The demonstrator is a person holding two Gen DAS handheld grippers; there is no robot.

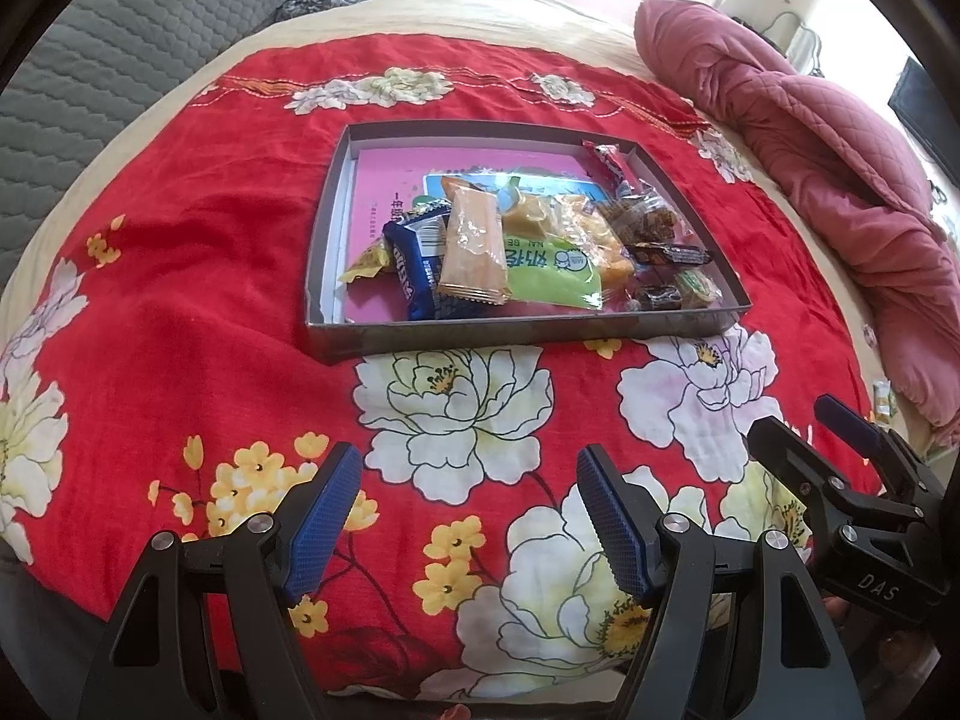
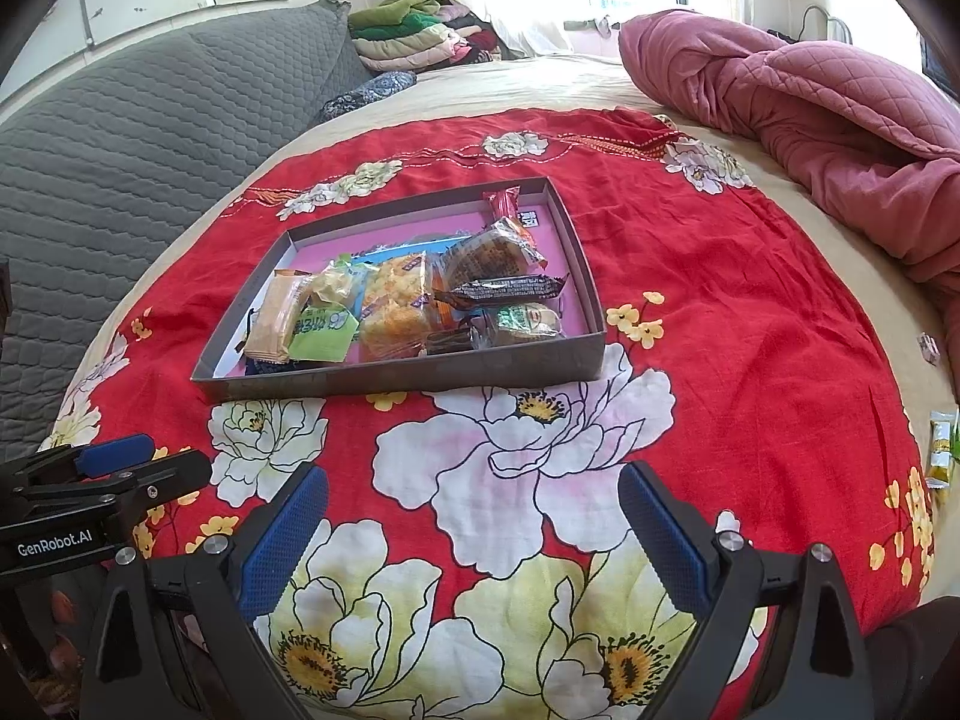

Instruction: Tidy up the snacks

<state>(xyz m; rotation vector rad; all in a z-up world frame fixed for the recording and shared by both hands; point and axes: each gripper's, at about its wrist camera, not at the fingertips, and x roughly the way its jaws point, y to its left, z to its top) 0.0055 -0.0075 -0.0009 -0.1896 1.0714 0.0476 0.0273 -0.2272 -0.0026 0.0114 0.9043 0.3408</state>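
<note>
A shallow grey tray with a pink bottom lies on the red floral cloth. Several wrapped snacks are piled in it: a blue packet, a tan wafer packet, a green packet, a yellow cake pack, a dark bar and a red stick. My left gripper hovers open over the cloth in front of the tray, holding nothing. Beside it, my right gripper is open and holds nothing too.
A rumpled pink quilt lies at the right. The grey quilted backrest runs along the left, with folded clothes behind. A loose yellow-green snack packet sits at the bed's right edge.
</note>
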